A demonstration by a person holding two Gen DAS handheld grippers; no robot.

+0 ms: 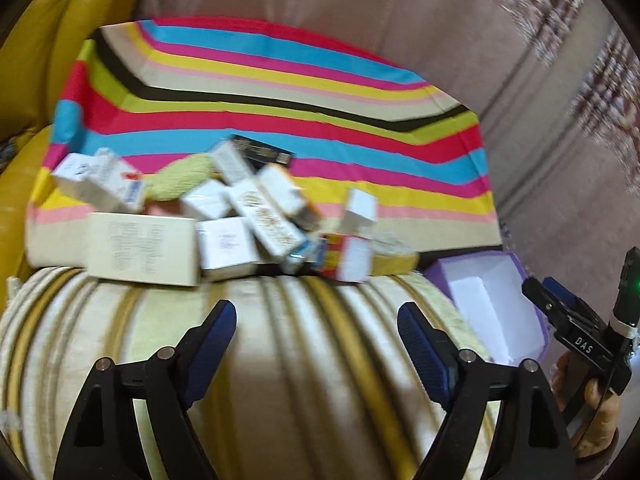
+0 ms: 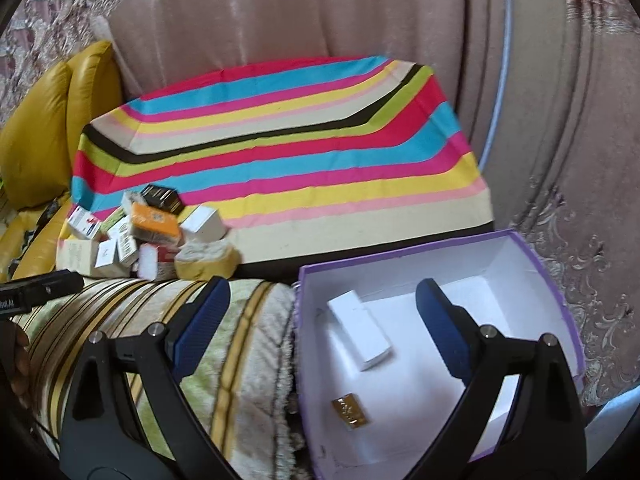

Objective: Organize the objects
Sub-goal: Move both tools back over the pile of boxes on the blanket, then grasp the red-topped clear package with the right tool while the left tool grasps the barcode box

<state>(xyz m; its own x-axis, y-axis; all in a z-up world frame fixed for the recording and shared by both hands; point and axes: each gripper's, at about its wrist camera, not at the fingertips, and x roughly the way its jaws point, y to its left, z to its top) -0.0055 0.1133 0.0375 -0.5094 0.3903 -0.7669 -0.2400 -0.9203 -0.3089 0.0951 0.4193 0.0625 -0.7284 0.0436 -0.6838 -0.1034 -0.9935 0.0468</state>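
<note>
A heap of small cartons lies on a striped cloth, with a yellow sponge among them. My left gripper hangs open over a striped cushion, short of the heap, with nothing between its fingers. In the right wrist view the same cartons sit at the left. My right gripper stands open over the near left edge of a purple box. Inside the box lie a white carton and a small gold item. The right gripper also shows at the left view's right edge.
A mustard leather seat borders the cloth on the left. A pink padded backrest rises behind it. Patterned carpet lies to the right of the purple box. A round yellow sponge sits at the cloth's front edge.
</note>
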